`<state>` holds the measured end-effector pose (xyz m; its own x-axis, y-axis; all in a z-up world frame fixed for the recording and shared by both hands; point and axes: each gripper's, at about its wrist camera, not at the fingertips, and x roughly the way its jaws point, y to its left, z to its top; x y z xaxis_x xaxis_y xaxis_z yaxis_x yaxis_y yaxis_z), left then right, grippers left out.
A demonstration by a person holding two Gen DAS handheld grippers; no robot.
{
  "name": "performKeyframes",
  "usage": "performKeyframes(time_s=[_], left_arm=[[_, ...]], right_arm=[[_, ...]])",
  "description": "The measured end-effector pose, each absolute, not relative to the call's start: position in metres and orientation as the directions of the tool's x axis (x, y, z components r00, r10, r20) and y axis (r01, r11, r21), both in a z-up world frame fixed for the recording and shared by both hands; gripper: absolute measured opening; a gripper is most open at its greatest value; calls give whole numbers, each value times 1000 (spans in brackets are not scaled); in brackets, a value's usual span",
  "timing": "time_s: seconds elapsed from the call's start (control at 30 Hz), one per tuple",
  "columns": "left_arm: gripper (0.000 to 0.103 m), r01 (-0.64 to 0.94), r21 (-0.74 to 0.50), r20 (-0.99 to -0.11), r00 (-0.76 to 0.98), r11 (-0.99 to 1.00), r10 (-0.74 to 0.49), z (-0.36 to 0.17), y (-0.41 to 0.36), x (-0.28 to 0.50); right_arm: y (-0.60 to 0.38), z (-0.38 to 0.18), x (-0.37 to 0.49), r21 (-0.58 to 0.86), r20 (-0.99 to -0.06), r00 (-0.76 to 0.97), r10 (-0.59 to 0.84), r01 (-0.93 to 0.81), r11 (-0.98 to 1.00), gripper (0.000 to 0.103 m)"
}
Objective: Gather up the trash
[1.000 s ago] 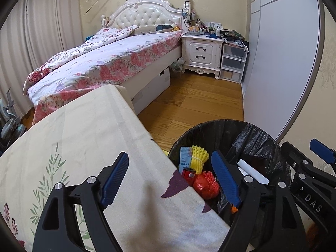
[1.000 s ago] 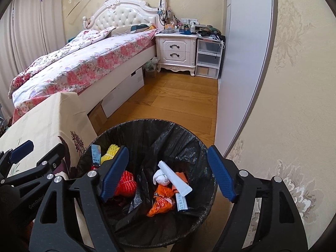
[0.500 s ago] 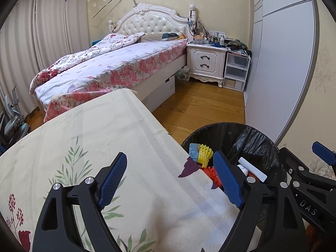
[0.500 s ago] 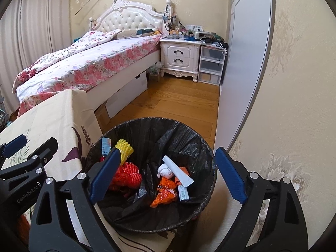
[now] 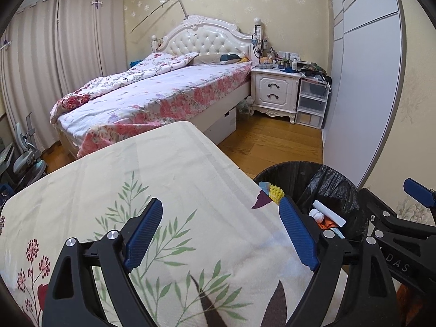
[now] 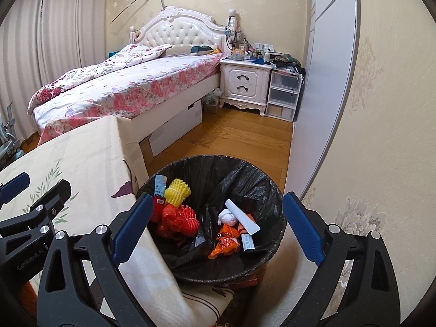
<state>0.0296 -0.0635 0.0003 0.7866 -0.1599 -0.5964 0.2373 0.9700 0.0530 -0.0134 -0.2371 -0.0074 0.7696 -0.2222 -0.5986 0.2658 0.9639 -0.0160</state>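
Note:
A round bin with a black liner (image 6: 212, 160) stands on the floor beside the cloth-covered table (image 6: 81, 158). In it lie a yellow foam net (image 6: 178, 190), a red foam net (image 6: 181, 218), a white tube (image 6: 242, 216), a crumpled white wad (image 6: 227, 216), orange wrappers (image 6: 226, 242) and a blue-and-white packet (image 6: 160, 184). My right gripper (image 6: 218, 200) hangs above the bin, its jaws opening with nothing between them. My left gripper (image 5: 220, 207) is over the table's floral cloth (image 5: 136, 177), its jaws also opening and empty. The bin (image 5: 305, 169) shows at the left view's lower right.
A bed with a floral cover (image 6: 130, 90) fills the room's middle, a white nightstand (image 6: 245, 81) and plastic drawers (image 6: 283, 95) behind it. A pale wardrobe door (image 6: 327, 81) and a wallpapered wall (image 6: 381, 136) stand close on the right. Wooden floor (image 6: 239, 136) lies beyond the bin.
Both grippers have drawn back and upward from the bin. The left one now looks over more of the tablecloth. Both pairs of jaws stand wider, the right one clearly so.

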Motion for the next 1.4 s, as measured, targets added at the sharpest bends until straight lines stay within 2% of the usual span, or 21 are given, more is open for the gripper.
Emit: performKeyframes(time_s=[0.6, 1.4], left_arm=[[85, 198, 29, -559, 816, 980, -149, 15, -32, -17], [85, 182, 14, -548, 824, 983, -145, 18, -24, -27]], right_arm=[[-209, 11, -60, -14, -556, 807, -198, 229, 973, 94], [-204, 18, -68, -12, -540, 819, -195, 224, 975, 94]])
